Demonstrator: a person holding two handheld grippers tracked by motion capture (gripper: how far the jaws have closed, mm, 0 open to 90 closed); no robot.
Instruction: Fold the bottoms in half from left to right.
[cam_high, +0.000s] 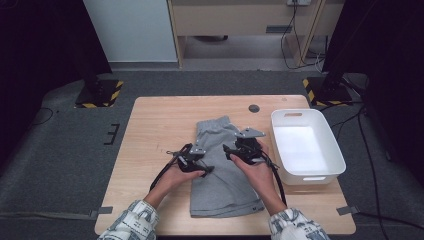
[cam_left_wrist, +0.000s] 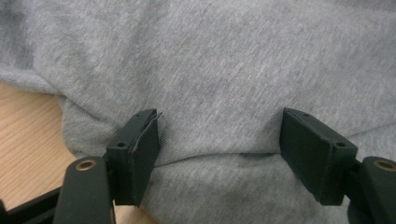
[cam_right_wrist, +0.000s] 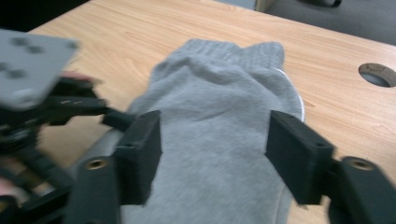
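A grey knit garment (cam_high: 220, 175) lies folded lengthwise on the wooden table (cam_high: 160, 125), its ribbed waistband at the far end. My left gripper (cam_high: 206, 170) rests at the garment's left edge, pointing right. Seen close up, my left gripper (cam_left_wrist: 219, 126) is open, with a fold line of the grey cloth (cam_left_wrist: 233, 70) lying between its pads (cam_left_wrist: 144, 144). My right gripper (cam_high: 229, 149) hovers over the middle of the garment. It is open (cam_right_wrist: 215, 135), with the cloth (cam_right_wrist: 219, 93) running between and below its pads, which do not press on it. The left gripper (cam_right_wrist: 46, 107) appears blurred at the left.
A white plastic bin (cam_high: 307, 145) stands on the table's right side, close to the garment. A round cable hole (cam_high: 254, 108) sits near the far edge. Bare wood lies left of the garment. Black stands and cables are on the floor beyond.
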